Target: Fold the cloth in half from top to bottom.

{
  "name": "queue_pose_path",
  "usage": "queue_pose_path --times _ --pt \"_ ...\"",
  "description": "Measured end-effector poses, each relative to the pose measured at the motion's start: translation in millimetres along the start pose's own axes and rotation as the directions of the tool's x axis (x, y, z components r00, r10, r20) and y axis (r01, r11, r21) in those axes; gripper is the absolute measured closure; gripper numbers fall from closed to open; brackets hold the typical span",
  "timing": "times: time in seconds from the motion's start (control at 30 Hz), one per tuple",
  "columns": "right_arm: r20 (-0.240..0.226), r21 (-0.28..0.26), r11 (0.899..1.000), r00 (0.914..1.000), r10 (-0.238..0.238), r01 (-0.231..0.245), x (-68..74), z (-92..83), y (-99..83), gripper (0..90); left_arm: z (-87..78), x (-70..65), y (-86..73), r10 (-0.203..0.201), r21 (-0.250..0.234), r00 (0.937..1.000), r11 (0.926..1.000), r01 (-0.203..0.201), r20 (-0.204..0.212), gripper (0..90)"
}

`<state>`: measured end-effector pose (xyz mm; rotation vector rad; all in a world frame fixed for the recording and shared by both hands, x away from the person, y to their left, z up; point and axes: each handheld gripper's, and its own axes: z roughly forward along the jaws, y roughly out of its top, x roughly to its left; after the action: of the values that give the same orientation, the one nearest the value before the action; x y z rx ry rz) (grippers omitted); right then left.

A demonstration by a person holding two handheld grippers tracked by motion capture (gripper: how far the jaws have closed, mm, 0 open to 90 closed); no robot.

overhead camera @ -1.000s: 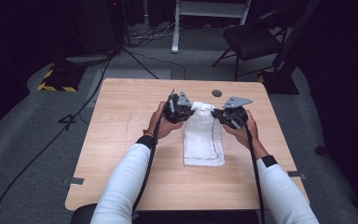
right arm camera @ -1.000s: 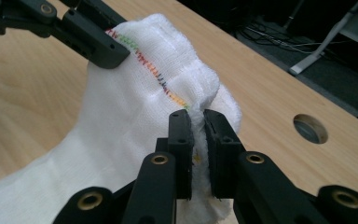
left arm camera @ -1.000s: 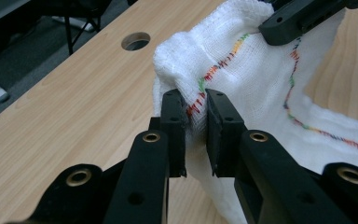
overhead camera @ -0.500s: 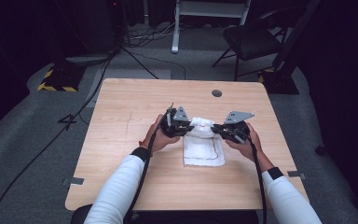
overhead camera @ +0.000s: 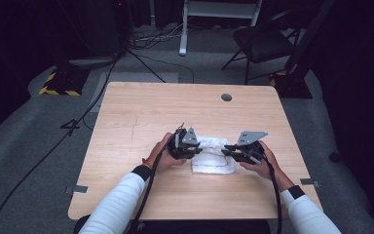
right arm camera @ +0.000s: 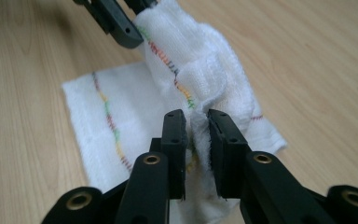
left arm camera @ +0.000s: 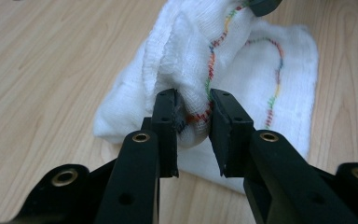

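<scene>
A white gauze cloth [overhead camera: 213, 155] with a multicoloured stitched line lies on the wooden table [overhead camera: 141, 112], its far part folded over toward the person. My left gripper [overhead camera: 193, 149] is at the fold's left end and my right gripper [overhead camera: 230, 151] at its right end, both low over the table. In the left gripper view a bunched corner of the cloth [left arm camera: 193, 123] sits between the pads and touches both. In the right gripper view a thin standing edge of the cloth [right arm camera: 198, 130] is between the pads. Both pairs of jaws have just been opening slightly, with the cloth still between them.
A dark round grommet [overhead camera: 226, 97] sits near the table's far edge. A chair [overhead camera: 263, 41] and a white stand [overhead camera: 214, 14] are on the floor beyond the table, with cables [overhead camera: 78, 122] trailing at the left. Bare wood surrounds the cloth.
Both hands have come toward the person and lower, drawing the cloth's far edge over onto its near part. The cloth now shows shorter and doubled.
</scene>
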<state>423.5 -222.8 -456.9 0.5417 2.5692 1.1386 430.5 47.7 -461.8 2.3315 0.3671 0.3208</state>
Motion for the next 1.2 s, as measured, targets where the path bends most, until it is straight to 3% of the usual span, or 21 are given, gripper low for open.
queue_pose_path --times 0.33,0.6,0.77,0.9,1.0,1.2 --pt "-0.052 0.013 1.0 0.9985 -0.02 0.021 21.0 -10.3 -13.5 73.5 -4.6 -24.1 -9.7 0.039 0.037 0.9985 0.9985 -0.04 0.039 69.9" --pt "-0.056 0.047 0.998 0.998 -0.027 0.03 29.8 -10.3 -24.1 77.2 -1.2 -37.4 -19.9 0.063 0.087 0.9943 0.9937 -0.071 0.085 76.0" --pt "-0.059 0.07 0.997 0.9979 -0.029 0.033 33.5 -8.1 -30.2 78.0 -1.8 -37.7 -24.9 0.043 0.081 0.9949 0.9955 -0.051 0.092 79.8" --pt "-0.056 0.075 0.997 0.9982 -0.021 0.025 35.4 -9.3 -33.6 77.3 -4.2 -37.9 -28.2 0.03 0.084 0.9954 0.9958 -0.038 0.09 80.2" --pt "-0.046 0.069 0.997 0.9987 -0.024 0.027 36.3 -14.9 -35.1 73.9 -10.3 -37.5 -30.5 0.03 0.077 0.9964 0.9964 -0.036 0.079 74.1" --pt "0.029 -0.02 1.0 0.9993 0.023 -0.023 25.8 -34.1 -26.2 64.5 -26.6 -25.7 -29.2 -0.015 0.011 0.9998 0.9998 0.015 0.01 60.7"
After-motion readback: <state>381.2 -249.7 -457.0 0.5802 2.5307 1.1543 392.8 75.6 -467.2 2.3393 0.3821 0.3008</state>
